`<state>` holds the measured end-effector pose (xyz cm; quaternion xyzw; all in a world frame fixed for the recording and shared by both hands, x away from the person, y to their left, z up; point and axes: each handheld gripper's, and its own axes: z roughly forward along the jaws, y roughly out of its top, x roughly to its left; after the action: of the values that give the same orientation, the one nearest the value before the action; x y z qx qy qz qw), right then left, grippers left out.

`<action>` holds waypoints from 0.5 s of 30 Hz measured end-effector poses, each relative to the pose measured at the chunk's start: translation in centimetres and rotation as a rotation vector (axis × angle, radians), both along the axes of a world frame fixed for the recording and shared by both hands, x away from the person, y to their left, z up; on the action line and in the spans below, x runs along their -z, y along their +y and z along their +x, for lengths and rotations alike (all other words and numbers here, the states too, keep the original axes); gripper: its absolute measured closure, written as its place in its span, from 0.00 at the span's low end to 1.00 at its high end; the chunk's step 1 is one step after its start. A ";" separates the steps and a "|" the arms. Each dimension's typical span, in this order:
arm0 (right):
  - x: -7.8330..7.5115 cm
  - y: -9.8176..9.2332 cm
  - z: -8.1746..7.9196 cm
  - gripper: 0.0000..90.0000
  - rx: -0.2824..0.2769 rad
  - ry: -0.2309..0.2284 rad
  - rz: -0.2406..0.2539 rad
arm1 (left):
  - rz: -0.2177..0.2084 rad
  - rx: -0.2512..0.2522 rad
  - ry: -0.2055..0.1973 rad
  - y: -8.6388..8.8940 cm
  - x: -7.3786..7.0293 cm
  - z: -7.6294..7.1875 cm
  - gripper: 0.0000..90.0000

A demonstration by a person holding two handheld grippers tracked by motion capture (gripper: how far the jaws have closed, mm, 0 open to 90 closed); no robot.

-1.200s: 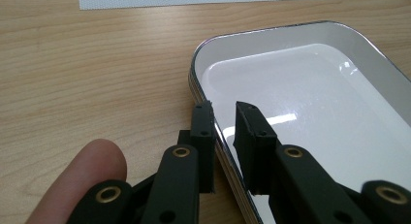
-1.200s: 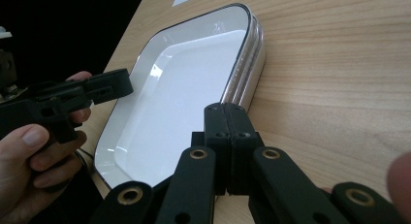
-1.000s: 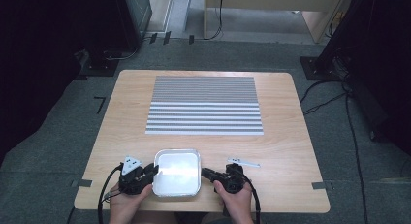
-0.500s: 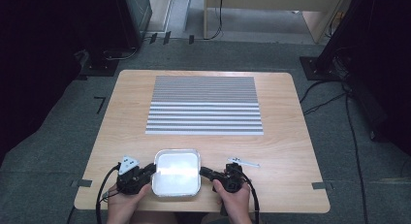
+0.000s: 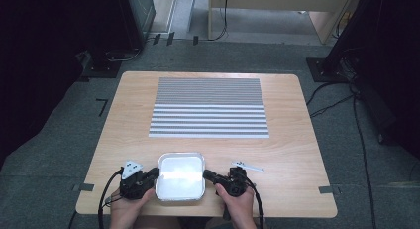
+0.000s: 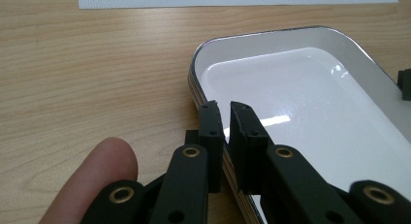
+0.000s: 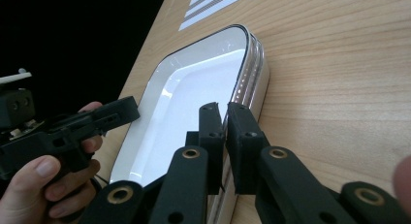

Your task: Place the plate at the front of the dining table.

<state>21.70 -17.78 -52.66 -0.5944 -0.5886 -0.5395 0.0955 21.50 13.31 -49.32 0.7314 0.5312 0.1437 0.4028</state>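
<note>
Just beyond the clamped tray [image 5: 181, 177], striped mat [image 5: 209, 108] on table [image 5: 297, 154].

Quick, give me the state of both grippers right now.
Left gripper: shut on the rim of the tray, jaws just closed.
Right gripper: shut on the tray's opposite rim, jaws just closed.

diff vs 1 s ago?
The left gripper has just been closing its jaws onto the tray rim and now grips its left edge; the right gripper is shut on the opposite edge. Hands, tray and striped mat stayed in place.
</note>
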 end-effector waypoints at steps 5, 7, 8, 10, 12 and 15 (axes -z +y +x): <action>-0.2 0.3 -0.3 0.98 0.031 0.003 -0.027 | 0.005 -0.010 -0.004 -0.1 0.1 -0.1 0.94; -0.2 0.5 -0.5 0.99 0.057 0.012 -0.021 | 0.005 -0.012 -0.005 -0.2 0.1 -0.1 0.94; -0.3 0.5 -0.6 0.99 0.081 0.019 -0.010 | 0.005 -0.012 -0.005 -0.2 0.1 -0.1 0.93; -0.3 0.6 -0.7 0.99 0.096 0.016 -0.011 | -0.005 -0.016 -0.003 -0.2 0.1 -0.1 0.92; -0.3 0.7 -0.8 1.00 0.108 0.014 -0.013 | -0.008 -0.017 -0.004 -0.2 0.1 -0.1 0.92; -0.4 0.7 -0.9 1.00 0.122 0.013 -0.001 | -0.012 -0.014 -0.004 -0.2 0.1 -0.1 0.89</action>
<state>20.81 -17.13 -52.28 -0.6327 -0.5508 -0.5403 0.0660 21.42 13.12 -49.41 0.7249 0.5363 0.1447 0.4074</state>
